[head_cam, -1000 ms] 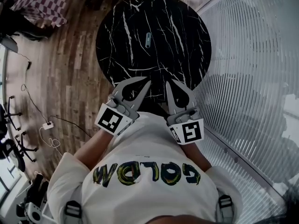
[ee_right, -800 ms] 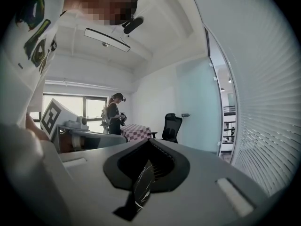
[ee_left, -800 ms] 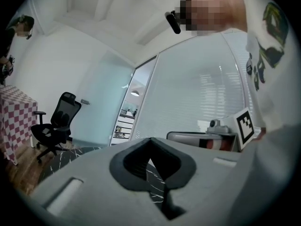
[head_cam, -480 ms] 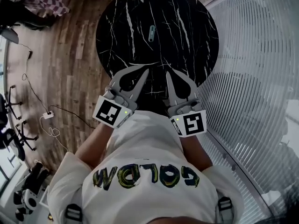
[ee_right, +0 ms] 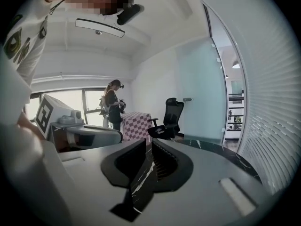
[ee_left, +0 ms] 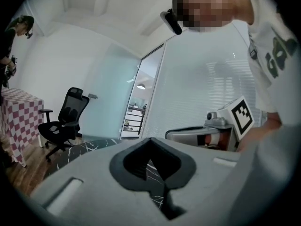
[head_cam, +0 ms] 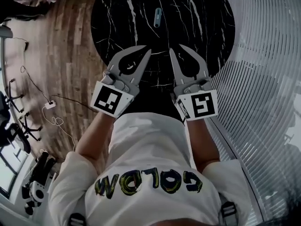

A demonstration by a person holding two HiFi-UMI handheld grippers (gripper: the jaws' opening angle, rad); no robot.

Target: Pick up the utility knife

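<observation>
The utility knife [head_cam: 157, 17] lies flat on the round black surface [head_cam: 117, 13], which is veined with white like marble. It is a slim grey-blue thing. It lies in the far half of the surface, with its long side pointing roughly away from the person. Nothing touches it, and bare stone shows all round it.

Both tongs hang over the near part of the surface, well apart from the knife, with their tips pointing towards it. The knife lies beyond them, about in line with the space between the two.

The left tongs [head_cam: 148, 52] have their jaws together, tips meeting, and hold nothing. Only the veined stone shows through the opening behind the tips. The right tongs [head_cam: 176, 50] stand a narrow slit apart, the jaws having just been opening. There is nothing between them, and the ribbed pads face each other with only the surface showing in the gap.

Each tool carries a white marker cube at its rear, the left [head_cam: 110, 100] and the right [head_cam: 200, 105], near the person's white shirt [head_cam: 150, 149].

A wooden floor [head_cam: 70, 46] lies to the left of the surface, with a cable and a small white plug block [head_cam: 49, 105] on it. A curved wall of ribbed glass [head_cam: 263, 79] runs along the right.

In the gripper views a black office chair [ee_left: 66, 117] stands by a table with a checked cloth [ee_left: 19, 117], and another person [ee_right: 113, 105] stands near a window.
</observation>
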